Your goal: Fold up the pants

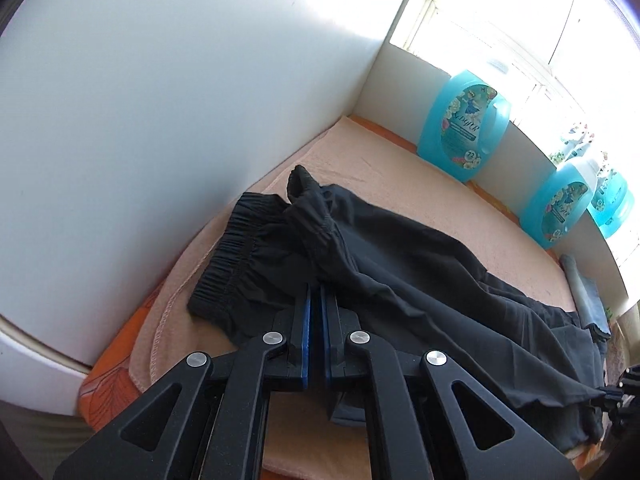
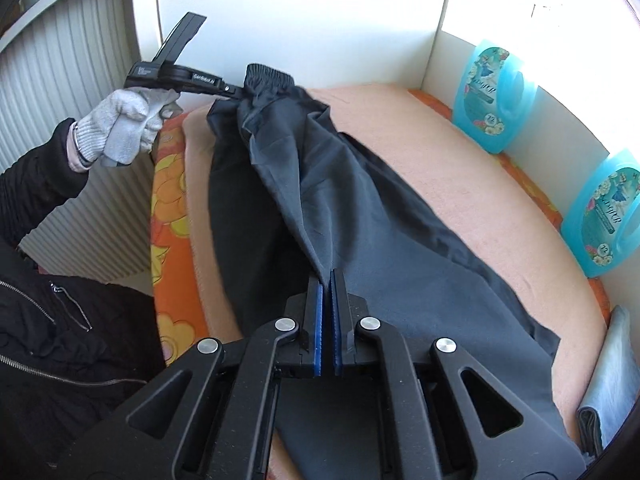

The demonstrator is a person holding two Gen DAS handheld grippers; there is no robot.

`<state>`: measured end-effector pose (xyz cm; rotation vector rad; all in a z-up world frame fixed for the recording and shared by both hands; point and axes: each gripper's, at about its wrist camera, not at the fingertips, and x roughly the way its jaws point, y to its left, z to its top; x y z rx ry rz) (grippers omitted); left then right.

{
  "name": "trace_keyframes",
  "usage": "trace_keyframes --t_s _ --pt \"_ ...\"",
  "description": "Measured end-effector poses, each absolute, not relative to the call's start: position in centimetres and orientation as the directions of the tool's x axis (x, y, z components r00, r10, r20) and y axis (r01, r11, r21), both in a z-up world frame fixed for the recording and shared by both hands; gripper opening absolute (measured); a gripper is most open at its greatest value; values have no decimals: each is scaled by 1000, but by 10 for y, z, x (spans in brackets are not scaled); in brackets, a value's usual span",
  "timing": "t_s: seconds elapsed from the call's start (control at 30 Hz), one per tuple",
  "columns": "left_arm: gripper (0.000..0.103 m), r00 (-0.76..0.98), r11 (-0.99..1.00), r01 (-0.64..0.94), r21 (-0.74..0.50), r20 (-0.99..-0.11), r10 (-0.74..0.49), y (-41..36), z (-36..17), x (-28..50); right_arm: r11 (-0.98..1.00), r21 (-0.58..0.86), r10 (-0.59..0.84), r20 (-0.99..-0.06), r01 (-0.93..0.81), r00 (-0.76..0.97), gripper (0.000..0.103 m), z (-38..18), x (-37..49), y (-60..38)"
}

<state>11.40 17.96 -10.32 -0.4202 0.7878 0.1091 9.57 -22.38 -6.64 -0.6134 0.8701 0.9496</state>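
Note:
Black pants [image 1: 400,264] [image 2: 360,248] lie lengthwise on a peach towel [image 1: 400,176] [image 2: 460,168]. Their elastic waistband [image 1: 228,256] [image 2: 268,74] sits at the far end by the white wall. My left gripper [image 1: 316,292] is shut on the top layer of fabric just below the waistband. In the right wrist view a gloved hand [image 2: 124,120] holds that left gripper [image 2: 236,93]. My right gripper [image 2: 326,276] is shut on a fold of the leg, and the cloth runs taut and lifted between the two grippers. At the left wrist view's right edge the right gripper [image 1: 614,394] pinches the same fold.
Blue detergent bottles [image 1: 464,128] [image 2: 492,96] stand along the back ledge under a bright window. A folded grey-blue cloth [image 2: 608,384] [image 1: 586,288] lies at the towel's right end. An orange flowered sheet [image 2: 170,208] covers the near edge, with a ribbed radiator [image 2: 68,92] beyond it.

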Motion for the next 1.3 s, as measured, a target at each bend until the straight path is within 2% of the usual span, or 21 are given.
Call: trace_keyframes --t_s 0.13,0.2,0.23,0.33,0.37,0.47,0.6,0.67,0.87,1.1,1.3 --pt "3 700 915 -264 -306 -713 -37 182 -109 95 416 -104 341 -903 -903 261 5 -92 91 -214" --pt "3 707 920 -261 -291 -707 -23 180 -107 87 431 -85 360 -897 -898 257 7 -81 100 -211" --pt "3 711 921 -262 -287 -703 -16 181 -105 83 438 -62 383 -890 -897 248 11 -73 106 -208" --pt "3 721 924 -268 -273 -693 4 182 -103 73 436 -36 457 -852 -899 255 35 -48 121 -192" --pt "4 722 926 -264 -269 -692 5 182 -103 69 427 -41 472 -842 -903 261 39 -41 126 -181" --pt "5 724 937 -262 -232 -689 32 179 -103 61 374 -31 512 -826 -927 234 40 -31 143 -142" --pt "7 723 933 -250 -258 -691 2 178 -108 57 304 22 566 -808 -952 162 40 -34 160 -69" --pt "14 727 927 -249 -279 -687 -12 178 -110 52 285 76 592 -798 -956 113 40 -42 171 -31" --pt "14 743 915 -249 -316 -669 -29 178 -105 32 209 107 566 -824 -972 31 40 -83 183 76" --pt "14 757 902 -259 -344 -653 -32 189 -103 24 179 45 472 -881 -983 45 40 -125 179 126" --pt "14 762 889 -267 -373 -647 -42 198 -110 21 181 -64 410 -902 -981 134 38 -142 172 133"
